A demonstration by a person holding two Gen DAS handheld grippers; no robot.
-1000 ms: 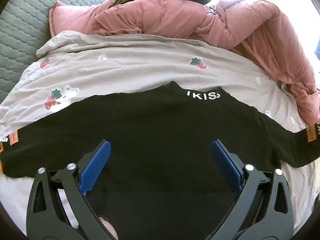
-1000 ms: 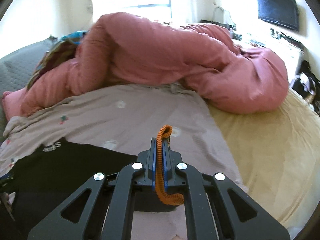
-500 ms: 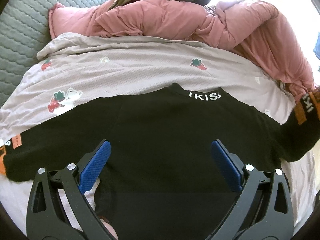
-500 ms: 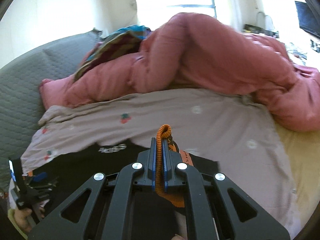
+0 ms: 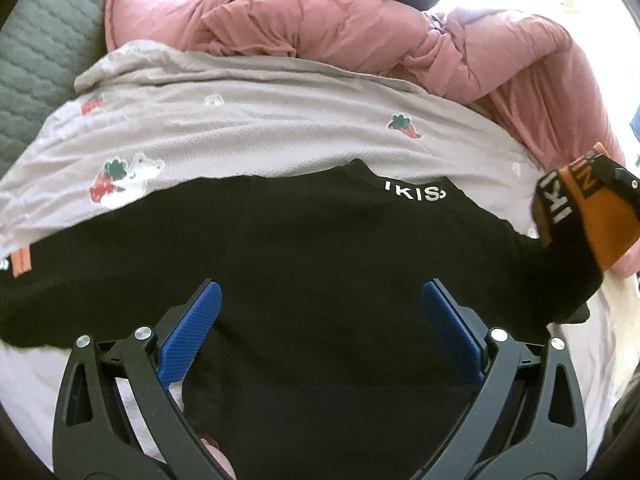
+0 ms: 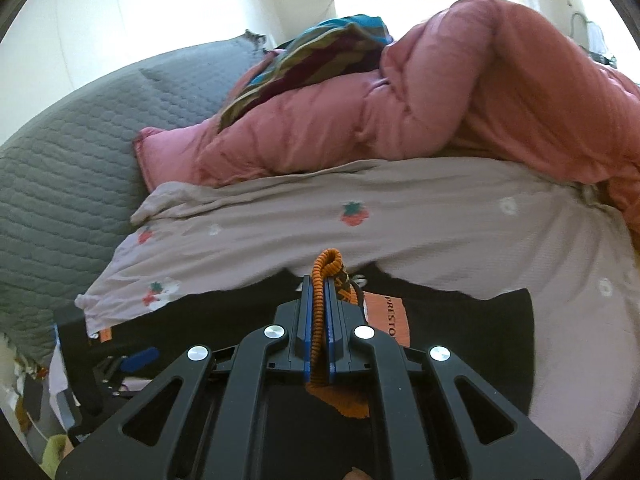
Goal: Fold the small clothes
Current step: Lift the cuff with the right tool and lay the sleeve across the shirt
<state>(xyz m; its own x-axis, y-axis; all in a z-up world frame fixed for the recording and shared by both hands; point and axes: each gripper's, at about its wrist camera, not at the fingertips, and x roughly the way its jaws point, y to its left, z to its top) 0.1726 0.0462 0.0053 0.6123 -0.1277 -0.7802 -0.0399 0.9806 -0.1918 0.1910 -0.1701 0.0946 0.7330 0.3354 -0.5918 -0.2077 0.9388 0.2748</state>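
Observation:
A black shirt [image 5: 320, 264] with white collar lettering lies spread flat on a pale strawberry-print sheet [image 5: 248, 120]. My left gripper [image 5: 320, 332] is open and empty, hovering over the shirt's middle. My right gripper [image 6: 319, 312] is shut on the orange cuff [image 6: 328, 268] of the right sleeve and holds it lifted over the shirt body [image 6: 472, 336]. In the left wrist view that raised orange cuff [image 5: 588, 216] shows at the right edge. The left sleeve with its orange tag [image 5: 20, 260] lies flat at the left.
A bunched pink duvet [image 5: 400, 40] lies along the far side of the bed, with a striped multicoloured cloth [image 6: 312, 64] on top. A grey quilted headboard [image 6: 72, 152] stands at the left. The left gripper [image 6: 136, 360] shows low left in the right wrist view.
My right gripper has lifted the right sleeve cuff and carried it left, inward over the shirt. The left gripper has stayed open over the shirt, barely moving.

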